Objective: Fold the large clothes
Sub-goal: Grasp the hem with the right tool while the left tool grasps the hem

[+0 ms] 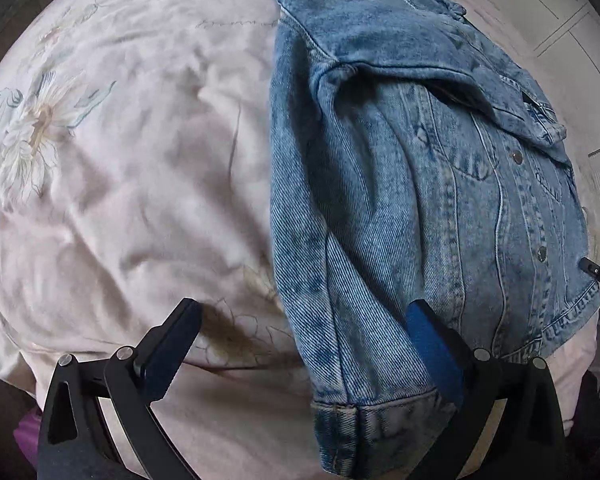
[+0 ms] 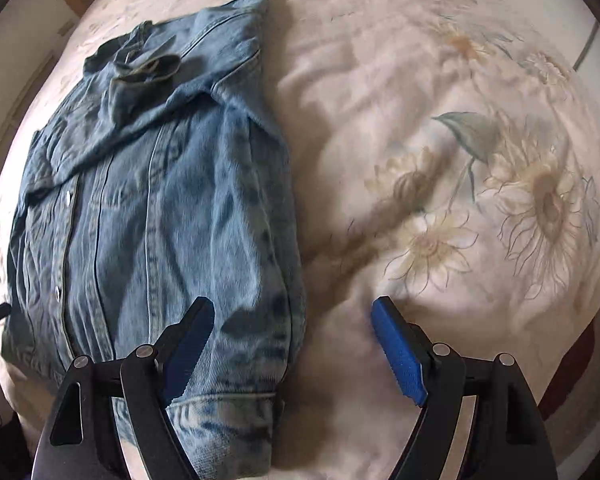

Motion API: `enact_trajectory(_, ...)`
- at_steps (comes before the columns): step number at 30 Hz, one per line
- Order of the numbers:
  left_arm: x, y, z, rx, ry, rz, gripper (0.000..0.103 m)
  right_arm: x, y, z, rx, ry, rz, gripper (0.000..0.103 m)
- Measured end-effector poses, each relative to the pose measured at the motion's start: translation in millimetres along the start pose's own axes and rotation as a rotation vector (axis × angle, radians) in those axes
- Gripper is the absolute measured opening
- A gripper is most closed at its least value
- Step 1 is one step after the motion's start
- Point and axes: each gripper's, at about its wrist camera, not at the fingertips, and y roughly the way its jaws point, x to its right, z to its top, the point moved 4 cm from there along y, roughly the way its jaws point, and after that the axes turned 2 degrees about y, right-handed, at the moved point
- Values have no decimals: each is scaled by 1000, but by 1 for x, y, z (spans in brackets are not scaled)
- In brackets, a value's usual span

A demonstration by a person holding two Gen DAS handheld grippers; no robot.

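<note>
Between the spread fingers of the left gripper (image 1: 304, 344), the near left edge of the denim jacket (image 1: 420, 200) is lying uncaught: the jaws are standing wide apart, one blue pad (image 1: 434, 354) hovering over the folded sleeve and the other finger hanging over bare bedding. The right gripper (image 2: 292, 350) is likewise standing fully apart and gripping nothing, its left finger overlapping the jacket's near right sleeve cuff (image 2: 220, 420) and its right pad (image 2: 398, 354) hanging over the cover. The jacket (image 2: 152, 208) is lying front-up on the floral bed cover (image 1: 120, 160), both sleeves folded in lengthwise over the body, the snap-button placket (image 1: 528, 208) running down the centre and the collar (image 2: 148, 68) pointing away from both cameras. The hem end is resting nearest the grippers. The cover (image 2: 440, 160), pale pink with printed sunflowers (image 2: 540, 208), is spreading out wrinkled on both sides of the garment. White cabinet doors (image 1: 556, 4) are showing beyond the bed in the left wrist view.
</note>
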Motion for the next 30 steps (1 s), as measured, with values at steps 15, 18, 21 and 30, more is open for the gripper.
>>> enact_trajectory(15, 48, 20, -47, -54, 84, -23, 97, -33, 20, -8, -90, -55, 95, 82)
enact_trajectory(18, 61, 21, -53, -39, 107, -32, 72, -38, 20, -10, -90, -45, 120, 80)
enact_trajectory(21, 68, 13, -55, -30, 121, -47, 40, -35, 21, -11, -93, -54, 78, 51)
enact_trajectory(30, 87, -5, -27, 4, 143, -112, 16, -21, 4, -7, -35, 1, 180, 22)
